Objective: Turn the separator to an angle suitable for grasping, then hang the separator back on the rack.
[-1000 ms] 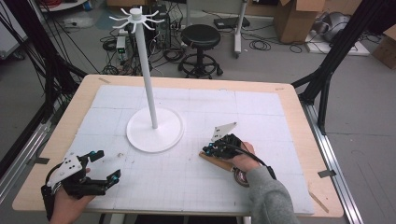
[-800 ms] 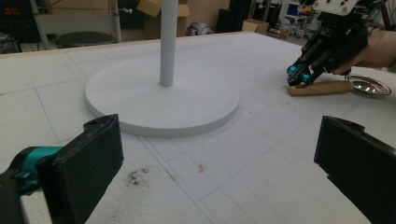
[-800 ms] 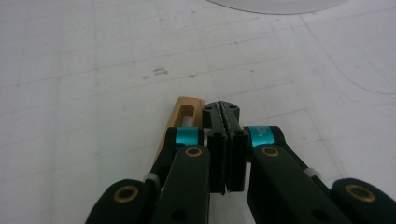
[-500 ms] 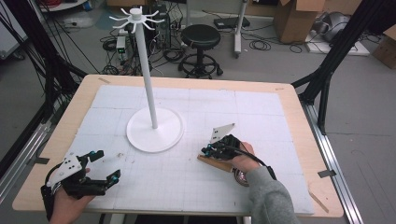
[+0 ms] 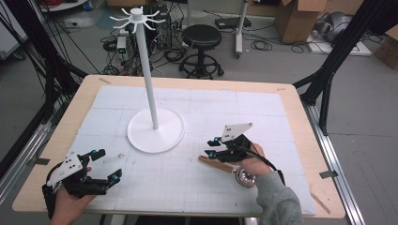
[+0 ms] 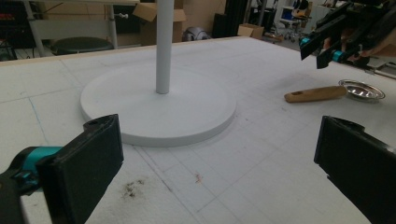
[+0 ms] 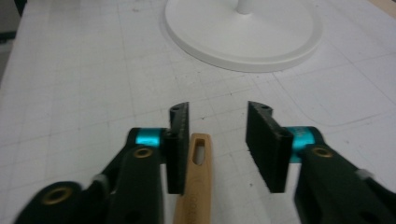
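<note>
A utensil with a wooden handle (image 5: 214,164) and a small metal bowl (image 5: 245,177) lies on the white mat at the front right. My right gripper (image 5: 211,147) hovers just above the handle. Its jaws have just been opening, and the pads stand apart. In the right gripper view the handle (image 7: 198,177) runs between the jaws of that gripper (image 7: 217,140), close to the left pad, with a gap to the right one. My left gripper (image 5: 107,165) rests at the front left, wide open and empty. The left gripper view shows its open jaws (image 6: 217,140), the handle (image 6: 315,94) and the bowl (image 6: 362,89).
A white stand with a round base (image 5: 155,130), a tall pole (image 5: 149,79) and several hooks on top (image 5: 136,18) is at the mat's middle left. A wooden table edge (image 5: 300,122) borders the mat. Stool and boxes lie on the floor beyond.
My right gripper has risen off the table and its jaws have opened; the wooden handle stays down on the mat. The left gripper has not moved.
</note>
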{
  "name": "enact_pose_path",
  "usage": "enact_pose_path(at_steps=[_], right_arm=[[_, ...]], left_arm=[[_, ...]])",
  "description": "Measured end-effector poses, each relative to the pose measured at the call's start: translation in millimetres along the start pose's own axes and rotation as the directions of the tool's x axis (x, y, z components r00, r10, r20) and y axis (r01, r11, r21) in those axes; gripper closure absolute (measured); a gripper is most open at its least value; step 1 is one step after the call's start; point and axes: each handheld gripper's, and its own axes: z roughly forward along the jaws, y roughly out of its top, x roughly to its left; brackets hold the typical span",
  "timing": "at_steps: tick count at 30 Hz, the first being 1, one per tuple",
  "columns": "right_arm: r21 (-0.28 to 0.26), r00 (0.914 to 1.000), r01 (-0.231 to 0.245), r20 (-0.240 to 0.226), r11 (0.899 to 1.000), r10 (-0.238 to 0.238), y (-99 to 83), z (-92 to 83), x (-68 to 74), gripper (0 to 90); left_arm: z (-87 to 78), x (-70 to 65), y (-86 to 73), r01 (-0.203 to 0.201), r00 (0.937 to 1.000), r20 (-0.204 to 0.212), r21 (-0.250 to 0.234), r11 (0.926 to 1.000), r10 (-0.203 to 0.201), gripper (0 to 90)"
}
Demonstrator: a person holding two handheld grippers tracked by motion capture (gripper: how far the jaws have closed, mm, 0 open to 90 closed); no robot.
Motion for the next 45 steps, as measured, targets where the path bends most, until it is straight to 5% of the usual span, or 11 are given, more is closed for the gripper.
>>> enact_pose_path(at_steps=[4, 6, 12, 18, 24, 35, 40, 45], right_arm=[[0.007, 0.9976, -0.066, 0.021, 0.998, 0.066, -1.4, -7.6, -1.3, 32.4], [0.023, 0.9957, -0.093, 0.006, 0.995, 0.093, -2.9, -10.8, -3.3, 31.0], [0.085, 0.9946, -0.099, 0.038, 0.991, 0.096, -2.6, -14.7, 0.7, 0.5], [0.139, 0.9921, -0.107, 0.08, 0.985, 0.097, 7.4, -19.9, 3.4, 0.4], [0.206, 0.9934, -0.106, 0.065, 0.973, 0.094, 9.4, -15.2, 4.2, 0.4], [0.248, 0.9906, -0.135, 0.056, 0.959, 0.125, 9.7, -15.8, 2.8, 0.5], [0.339, 0.9911, -0.13, 0.071, 0.932, 0.113, 8.1, -10.4, 4.9, 0.5], [0.375, 0.9924, -0.12, 0.071, 0.919, 0.101, 5.8, -5.7, 4.9, 0.5]], left_arm=[[3.5, -0.1, 0.2, 0.002, 0.9999, 0.011, 0.0, 1.0, -0.002, 1.8], [4.9, 0.1, 0.1, 0.002, 0.9999, 0.016, -0.001, 1.0, -0.002, 1.7], [7.0, 0.0, -0.3, 0.003, 0.9998, 0.021, 0.004, 1.0, -0.003, 1.8], [3.1, -0.7, -0.8, 0.002, 0.9999, 0.017, 0.002, 1.0, -0.002, 1.8], [2.1, 1.4, -1.8, 0.011, 0.9999, 0.007, 0.002, 0.9999, -0.011, 1.8], [4.5, -0.2, -1.8, 0.006, 0.9998, 0.019, 0.01, 0.9999, -0.006, 1.8], [4.8, -0.7, -1.9, 0.005, 0.9998, 0.021, 0.012, 0.9999, -0.005, 1.8], [4.9, -1.3, -1.9, 0.002, 0.9998, 0.021, 0.014, 0.9999, -0.002, 1.8]])
